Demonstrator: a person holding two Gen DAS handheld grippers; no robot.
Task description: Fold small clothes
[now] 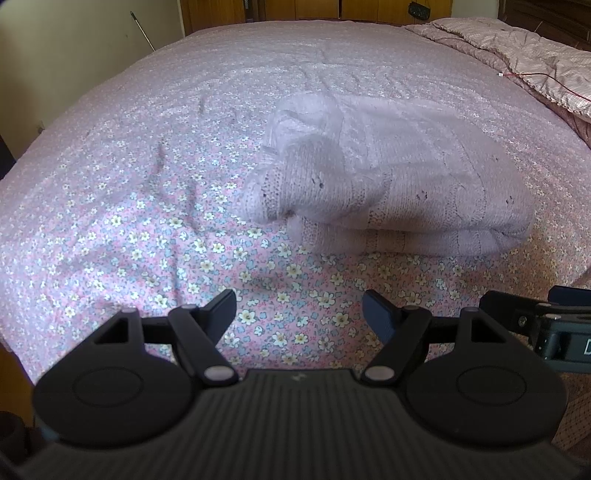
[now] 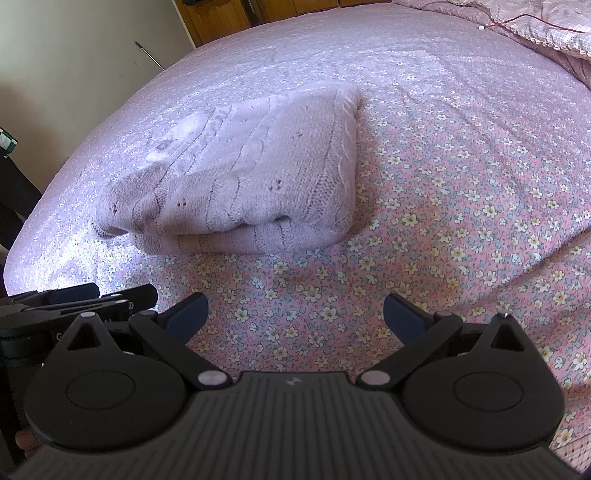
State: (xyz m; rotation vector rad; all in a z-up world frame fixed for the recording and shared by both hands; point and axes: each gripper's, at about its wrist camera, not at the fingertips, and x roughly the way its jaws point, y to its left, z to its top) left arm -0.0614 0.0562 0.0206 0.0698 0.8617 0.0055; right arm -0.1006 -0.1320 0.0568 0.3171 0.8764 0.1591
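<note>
Lying crosswise on the bed (image 1: 110, 184), the folded sweater (image 1: 388, 192) sat ahead and right of the left gripper (image 1: 299, 314) and ahead-left of the right gripper (image 2: 295, 314), both open and empty, neither clearly nearer.

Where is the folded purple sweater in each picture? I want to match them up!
Left wrist view: the folded sweater lies right of centre on the flowered bedsheet, beyond the open left claw.
Right wrist view: the sweater lies left of centre, beyond the open right claw.
Shared landmark: the rumpled pink quilt with a red cord, at the top right corner in both views.
</note>
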